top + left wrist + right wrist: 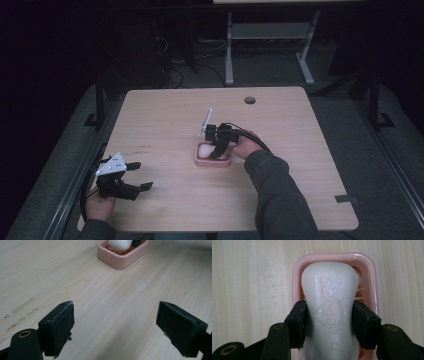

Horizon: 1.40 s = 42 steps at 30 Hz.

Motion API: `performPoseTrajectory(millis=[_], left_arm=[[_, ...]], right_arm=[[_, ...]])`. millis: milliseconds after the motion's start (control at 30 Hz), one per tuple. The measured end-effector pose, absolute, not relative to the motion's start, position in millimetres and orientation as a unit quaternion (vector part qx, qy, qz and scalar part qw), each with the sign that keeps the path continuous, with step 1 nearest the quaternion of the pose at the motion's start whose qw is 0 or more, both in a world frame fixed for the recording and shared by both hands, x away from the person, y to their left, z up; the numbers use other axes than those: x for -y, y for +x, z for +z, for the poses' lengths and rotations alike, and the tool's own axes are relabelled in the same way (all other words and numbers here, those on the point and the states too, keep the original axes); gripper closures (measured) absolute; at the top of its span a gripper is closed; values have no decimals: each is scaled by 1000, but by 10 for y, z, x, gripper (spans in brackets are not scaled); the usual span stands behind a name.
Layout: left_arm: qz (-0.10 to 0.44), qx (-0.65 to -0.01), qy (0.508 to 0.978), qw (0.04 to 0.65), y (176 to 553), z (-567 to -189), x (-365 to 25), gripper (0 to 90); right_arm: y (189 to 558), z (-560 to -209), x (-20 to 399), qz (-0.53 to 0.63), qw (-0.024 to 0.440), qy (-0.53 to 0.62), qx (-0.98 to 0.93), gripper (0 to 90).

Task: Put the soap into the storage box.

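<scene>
- High view: a pink soap dish [212,161] sits near the middle of the light wooden counter [165,120], with a white bar of soap [205,149] in it.
- The right claw [217,151] reaches down into the dish from the right, its black jaws on the soap; the right hand [246,146] holds it just right of the dish, and a grey sleeve [277,190] runs back to the near edge.
- The left claw [141,176] rests at the near left of the counter, well apart from the dish, jaws spread wide, held by the left hand [100,206].
- A round hole [249,100] marks the counter's far edge. Beyond it the room is dark, with grey floor, cables and the pale legs of another table [270,47].
- Left gripper view: the left claw [116,328] stands wide with bare wood grain between its jaws; the pink dish [122,255] with the white soap [119,244] lies far ahead at the top edge. Faint dark scuffs [21,311] mark the wood at left.
- Right gripper view: the right claw [329,325] clamps the soap [330,307] on both long sides, the pads pressed against it. The bar bears an embossed "Safeguard" and lies lengthwise in the dish [368,270], whose ribbed floor shows at right.
</scene>
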<state>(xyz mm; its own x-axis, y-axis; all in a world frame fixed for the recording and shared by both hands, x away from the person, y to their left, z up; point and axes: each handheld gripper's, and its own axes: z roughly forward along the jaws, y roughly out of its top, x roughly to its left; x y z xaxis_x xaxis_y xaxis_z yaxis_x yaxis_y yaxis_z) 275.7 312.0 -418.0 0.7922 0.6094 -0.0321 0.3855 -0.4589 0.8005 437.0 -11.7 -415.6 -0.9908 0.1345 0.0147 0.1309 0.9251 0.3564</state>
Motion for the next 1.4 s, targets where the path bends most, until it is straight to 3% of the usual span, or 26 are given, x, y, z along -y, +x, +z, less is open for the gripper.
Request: performPoseTrajectory(millis=[933, 1400], left_arm=[[130, -295, 844, 428, 2759, -4179, -3119, 148], [130, -295, 844, 428, 2760, -4181, -3114, 148]], right_arm=[[4392, -4235, 76, 183, 3, 75, -980, 478], [4382, -4213, 103, 192, 9, 84, -978, 409]])
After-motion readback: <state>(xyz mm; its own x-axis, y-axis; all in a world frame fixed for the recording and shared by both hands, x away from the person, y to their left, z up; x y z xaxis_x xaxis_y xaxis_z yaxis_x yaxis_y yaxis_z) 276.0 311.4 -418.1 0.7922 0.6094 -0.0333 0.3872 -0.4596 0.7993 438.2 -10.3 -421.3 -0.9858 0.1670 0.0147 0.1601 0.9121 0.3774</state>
